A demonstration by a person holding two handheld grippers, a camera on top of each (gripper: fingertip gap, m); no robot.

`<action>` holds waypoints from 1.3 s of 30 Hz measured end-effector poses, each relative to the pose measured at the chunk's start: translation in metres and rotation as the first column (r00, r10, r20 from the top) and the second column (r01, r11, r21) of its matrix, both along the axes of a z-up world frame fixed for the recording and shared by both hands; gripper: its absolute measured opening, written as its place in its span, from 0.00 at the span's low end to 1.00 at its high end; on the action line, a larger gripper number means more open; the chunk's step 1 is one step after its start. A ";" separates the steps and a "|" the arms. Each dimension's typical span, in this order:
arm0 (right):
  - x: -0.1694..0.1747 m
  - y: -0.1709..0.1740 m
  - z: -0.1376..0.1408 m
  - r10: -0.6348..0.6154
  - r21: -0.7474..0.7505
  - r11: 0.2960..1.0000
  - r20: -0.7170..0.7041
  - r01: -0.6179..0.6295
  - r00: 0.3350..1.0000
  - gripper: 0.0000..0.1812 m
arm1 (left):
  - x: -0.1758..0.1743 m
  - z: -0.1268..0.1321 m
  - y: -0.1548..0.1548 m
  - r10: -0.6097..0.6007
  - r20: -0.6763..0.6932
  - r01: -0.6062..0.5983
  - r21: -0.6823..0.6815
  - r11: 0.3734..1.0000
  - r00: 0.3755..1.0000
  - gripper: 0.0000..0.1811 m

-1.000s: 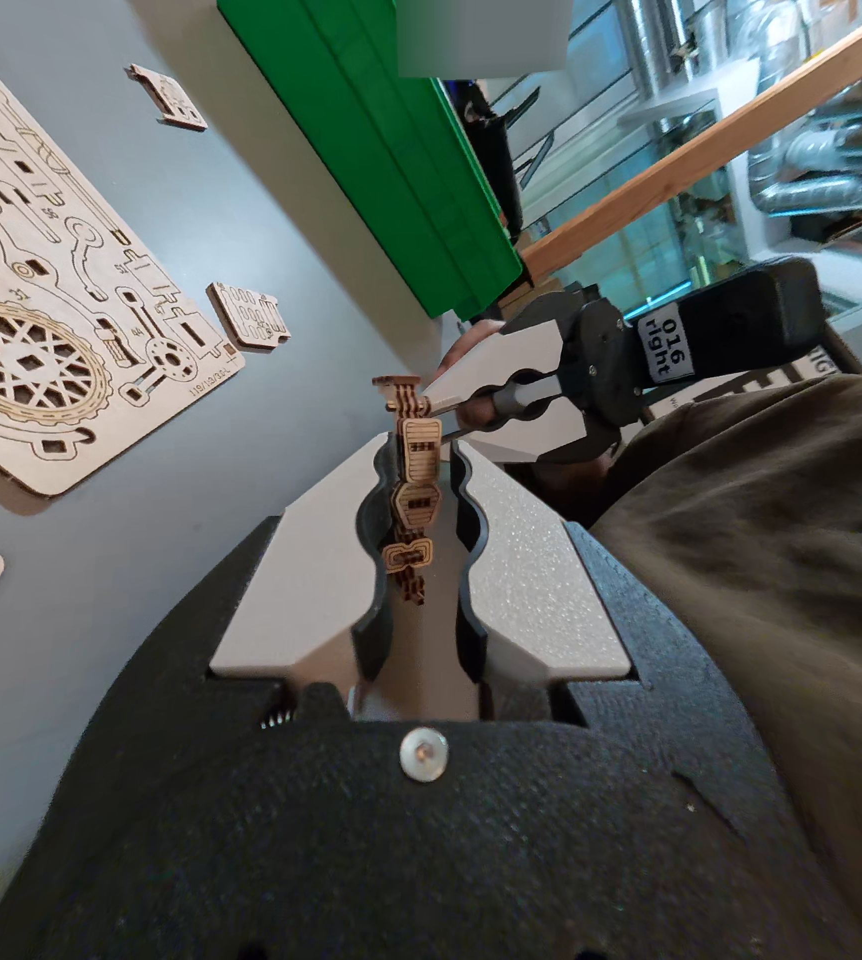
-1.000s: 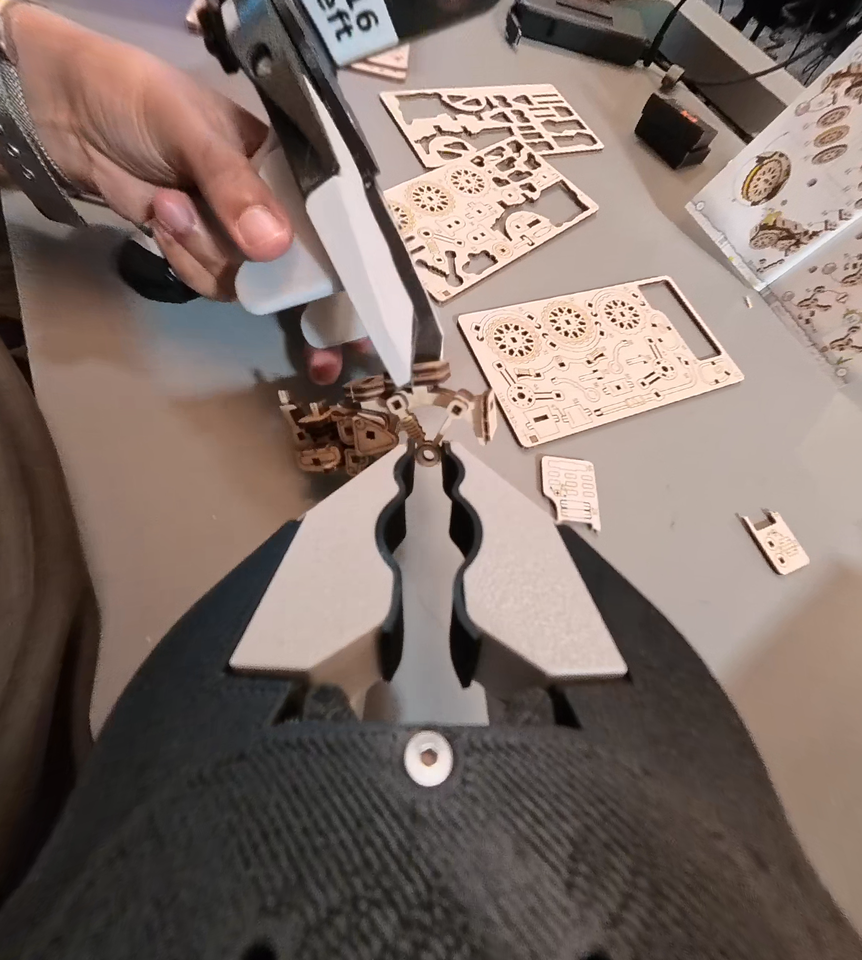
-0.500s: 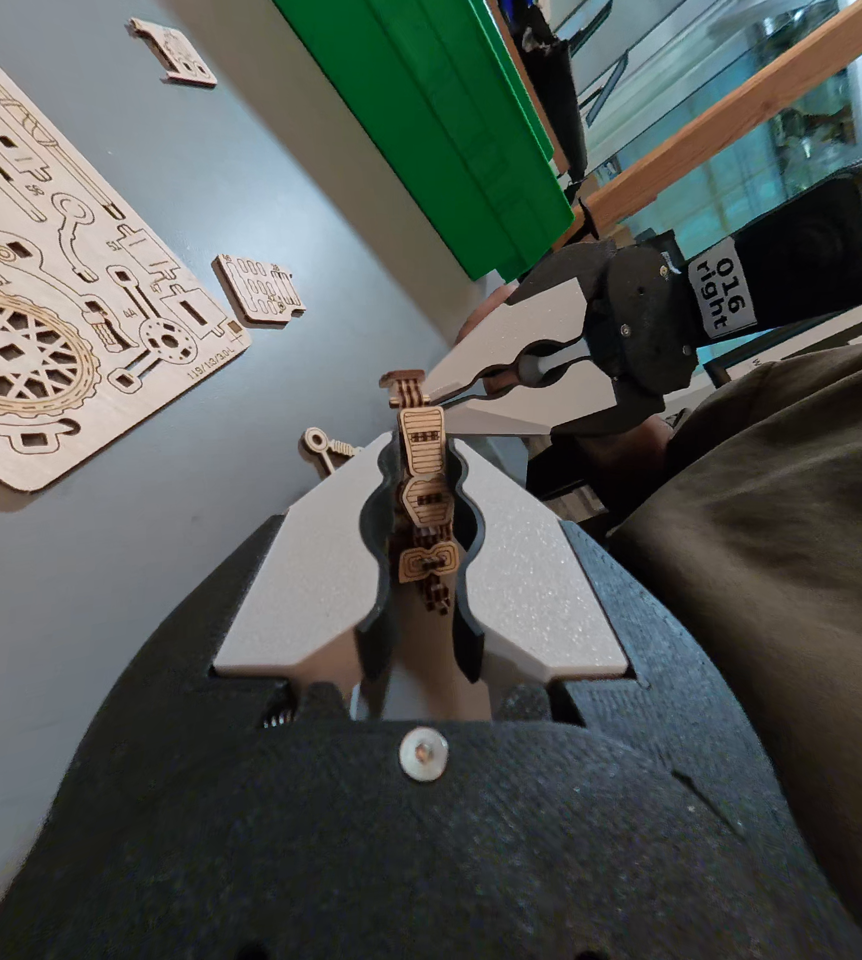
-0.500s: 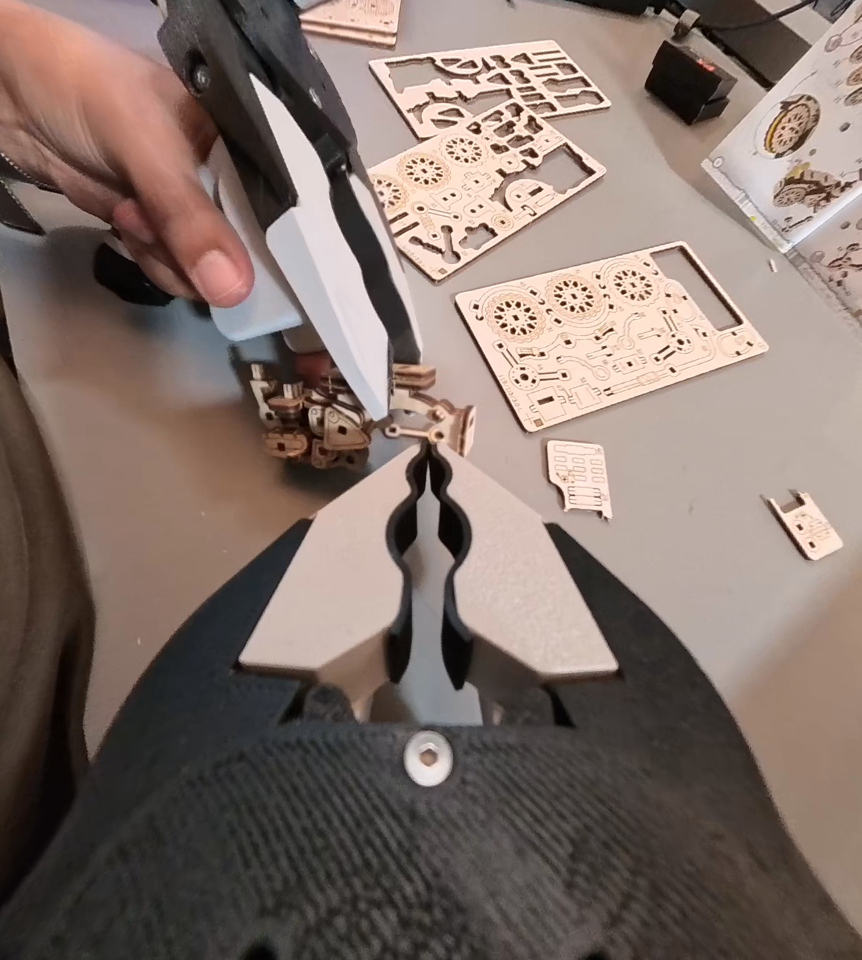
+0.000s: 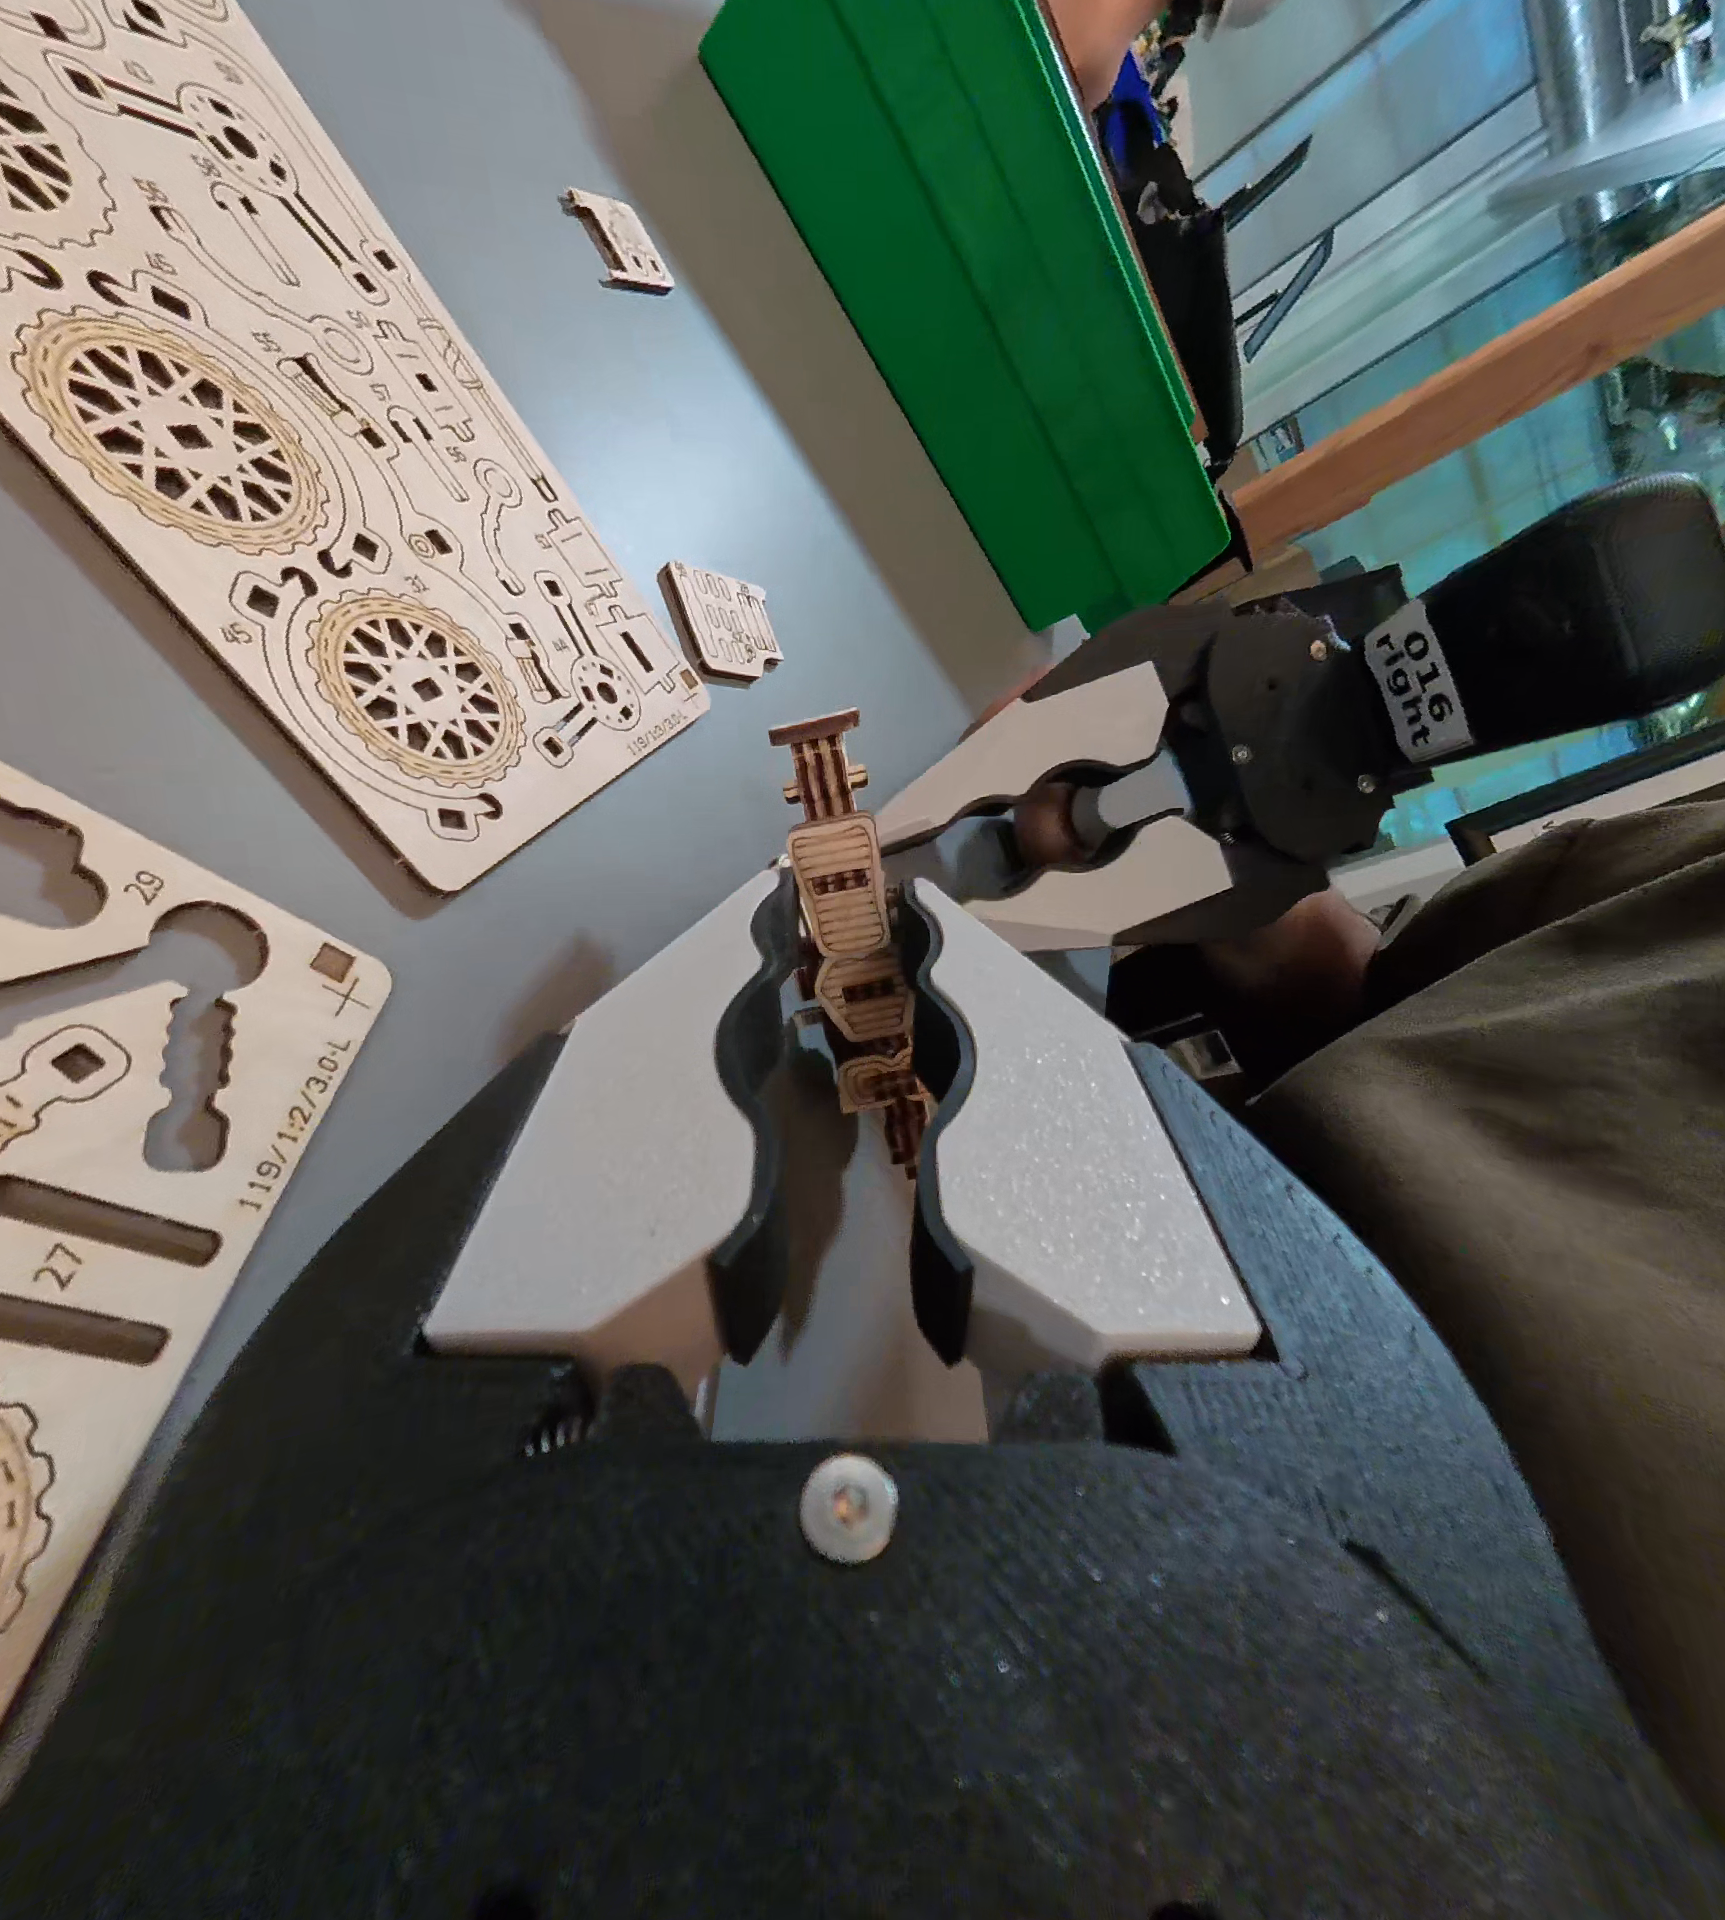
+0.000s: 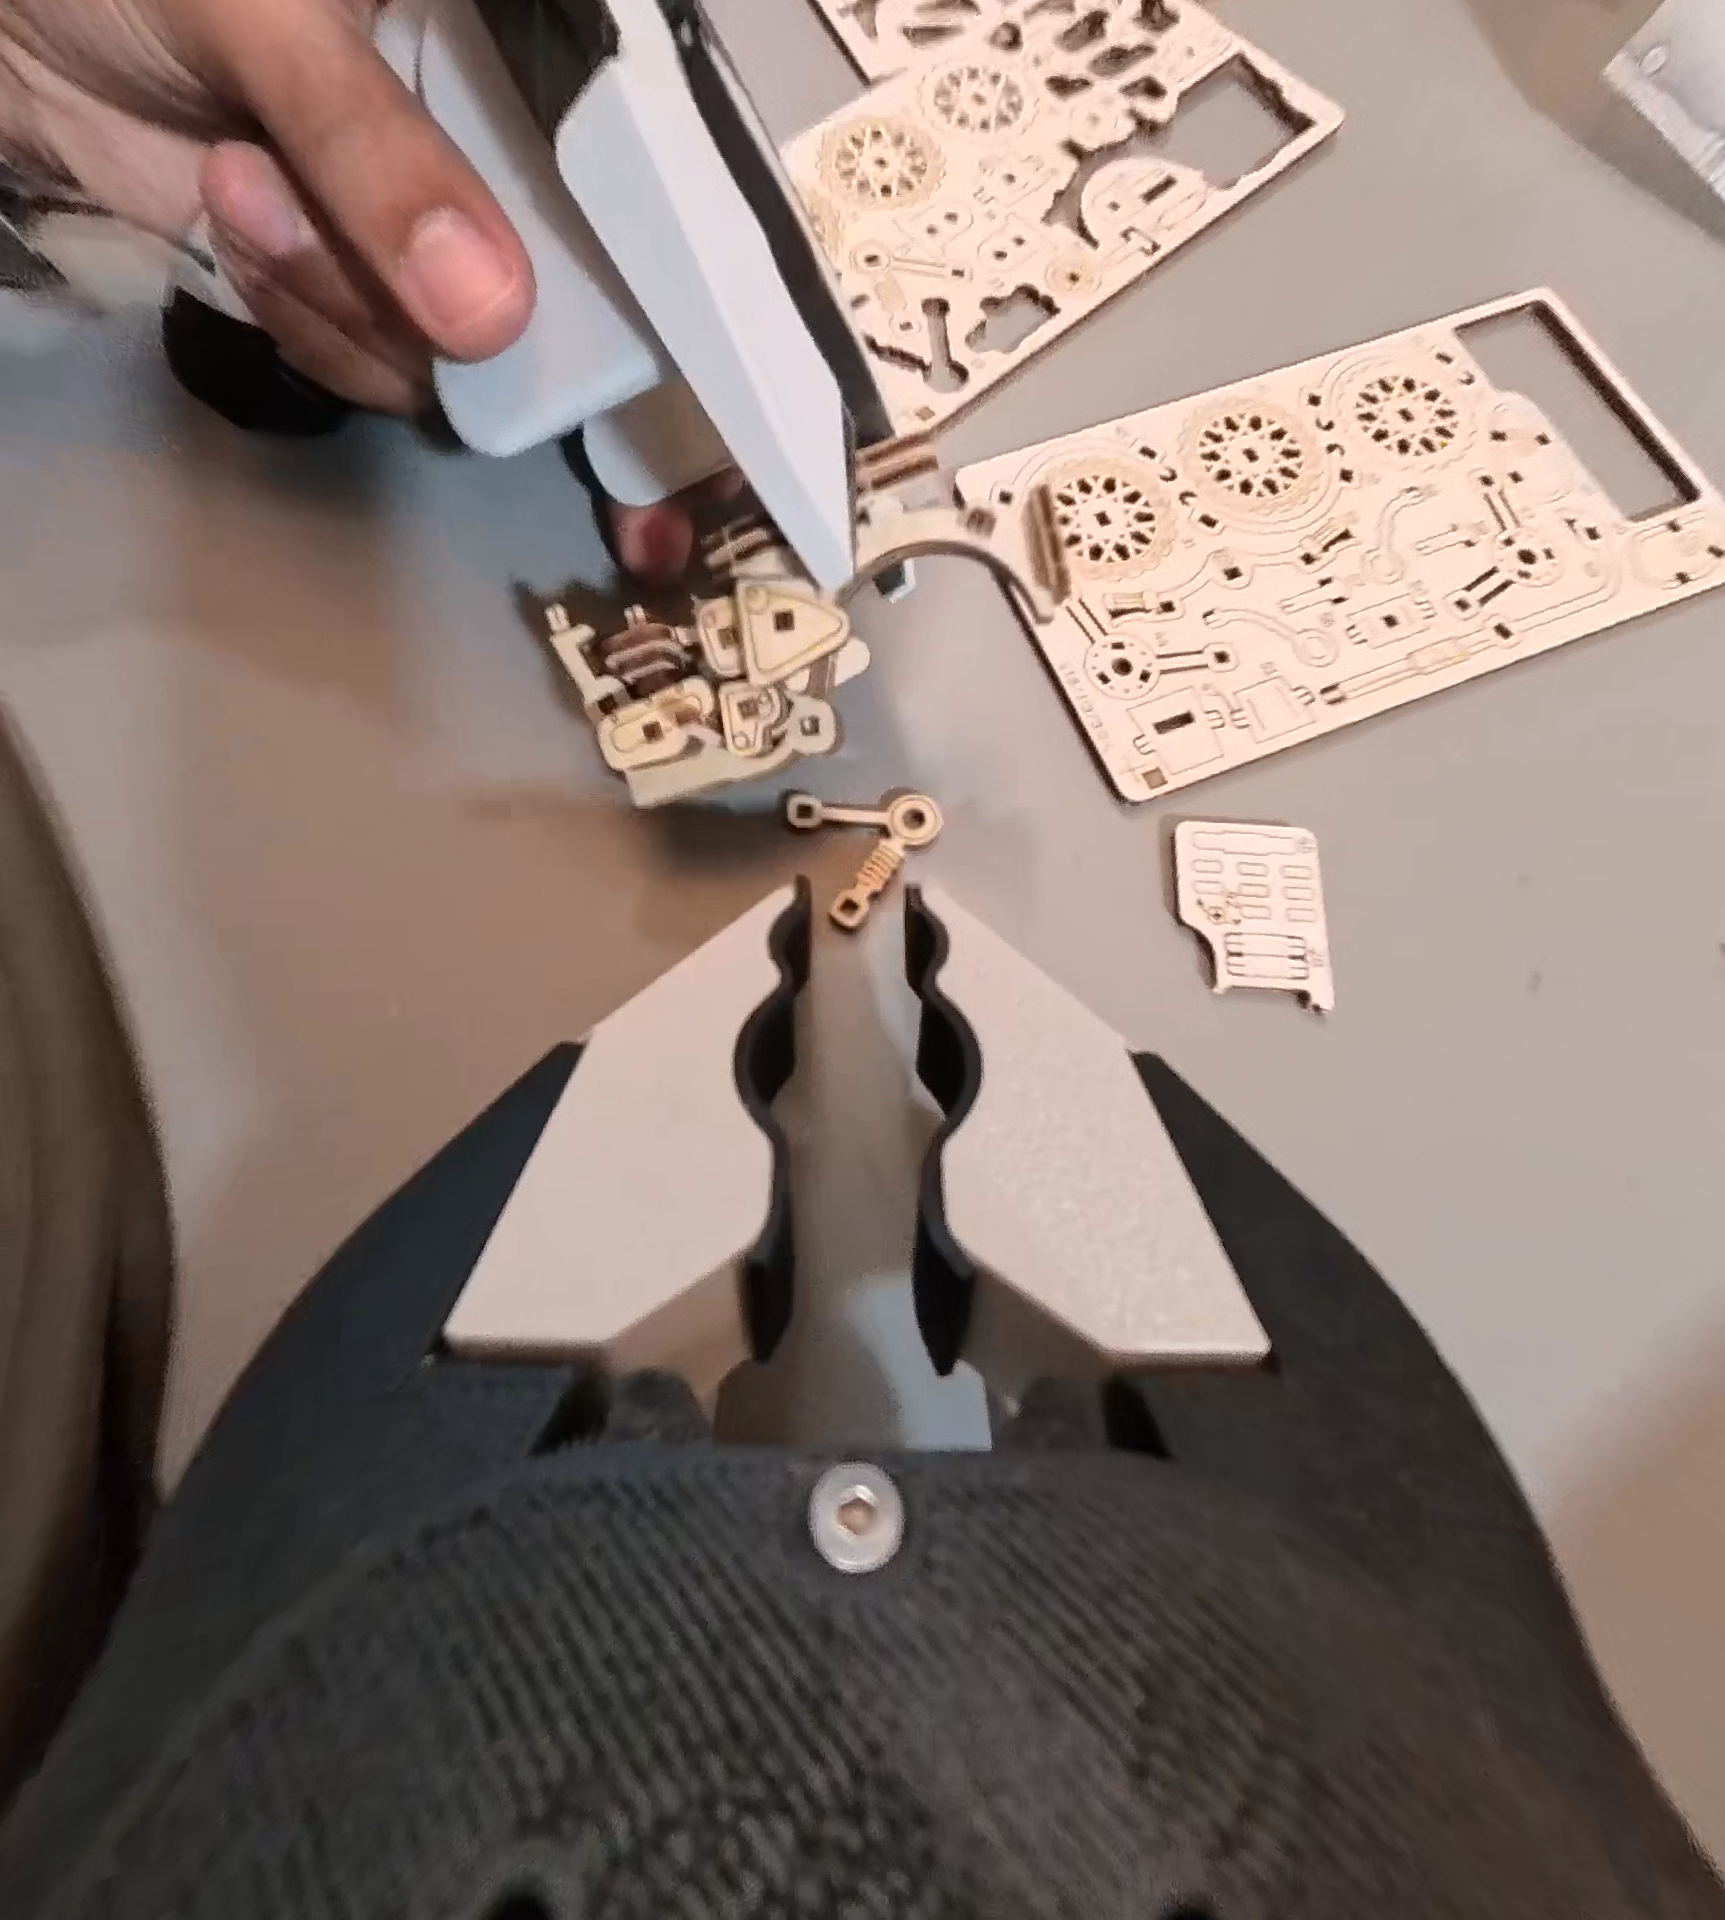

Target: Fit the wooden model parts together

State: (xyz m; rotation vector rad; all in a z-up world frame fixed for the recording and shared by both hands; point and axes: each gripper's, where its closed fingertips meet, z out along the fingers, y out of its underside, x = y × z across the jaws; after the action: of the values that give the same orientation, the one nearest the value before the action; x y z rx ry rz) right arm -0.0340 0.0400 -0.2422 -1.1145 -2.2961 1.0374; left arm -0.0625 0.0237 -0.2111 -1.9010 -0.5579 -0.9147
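1. The fingers (image 5: 671,1091) of the left gripper (image 5: 842,935) are clenched on the wooden model assembly (image 5: 842,914), which stands edge-on between them, with its narrow top end projecting past the tips.
2. From the right wrist view, the same assembly (image 6: 723,665) hangs below the left gripper (image 6: 837,561) above the grey tabletop (image 6: 318,831); a curved wooden arm (image 6: 983,561) reaches out from it over the nearest sheet.
3. The fingers (image 6: 1045,1122) of the right gripper (image 6: 853,894) are released, with a clear gap between the tips and nothing gripped.
4. Two small loose parts lie on the tabletop just ahead of the right gripper's tips: a lever with a ring end (image 6: 868,816) and a spring-shaped piece (image 6: 868,883). Whether they touch each other I cannot tell.
5. A person's hand (image 6: 245,156) grips the left gripper's body.
6. Flat laser-cut wooden part sheets (image 6: 1377,540) lie on the tabletop beyond the assembly. A small slotted plate (image 6: 1253,914) rests just beside the nearest sheet.
7. In the left wrist view, the right gripper (image 5: 899,831) sits close behind the held assembly. A green panel (image 5: 962,291) stands at the tabletop's far edge.
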 end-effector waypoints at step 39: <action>-0.011 0.009 0.074 -0.109 -0.141 0.988 -0.351 0.063 0.930 0.02 | 0.032 0.048 0.018 -0.019 0.042 0.008 0.253 0.967 0.999 0.06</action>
State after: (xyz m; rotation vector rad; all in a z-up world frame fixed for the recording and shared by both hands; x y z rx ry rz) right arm -0.0452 0.0488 -0.1678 -0.9694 -1.9007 1.2519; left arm -0.0303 0.0417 -0.1629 -1.6601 -0.4322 -0.9894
